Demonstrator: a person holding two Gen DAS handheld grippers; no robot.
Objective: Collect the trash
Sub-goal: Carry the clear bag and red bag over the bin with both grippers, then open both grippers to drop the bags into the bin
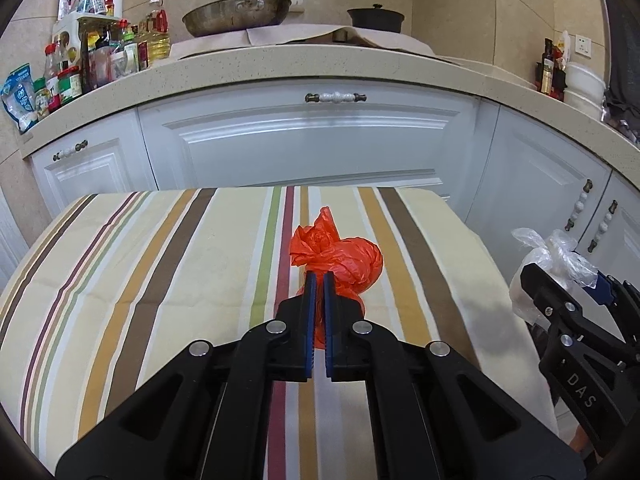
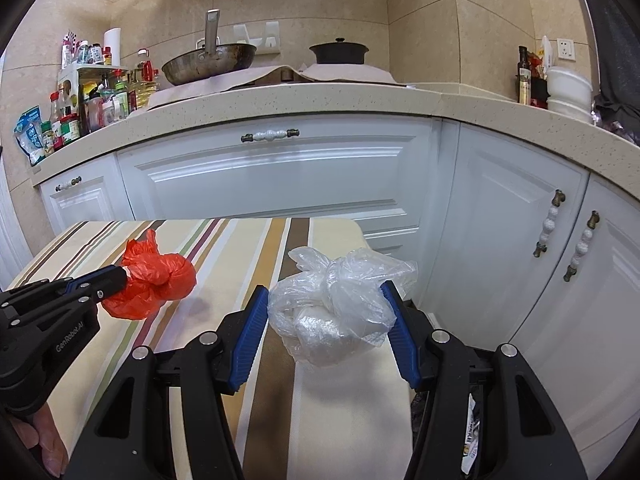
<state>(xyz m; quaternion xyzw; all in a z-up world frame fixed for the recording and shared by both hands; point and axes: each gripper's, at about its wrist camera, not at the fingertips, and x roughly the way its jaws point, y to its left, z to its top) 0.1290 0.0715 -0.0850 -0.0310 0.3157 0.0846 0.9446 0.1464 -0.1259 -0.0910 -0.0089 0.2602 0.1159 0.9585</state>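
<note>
left gripper (image 1: 319,276) on red bag (image 1: 340,256)

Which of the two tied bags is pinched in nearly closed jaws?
The orange bag, gripped by the left gripper. The clear bag sits between the right gripper's wide-open fingers.

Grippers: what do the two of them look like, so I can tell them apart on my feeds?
Both share one build: black linkage arms with silver pivot pins and ribbed blue pads. The left gripper carries white "GenRobot.AI" lettering, the right gripper white "DAS". No cables or sleeves are visible.
</note>
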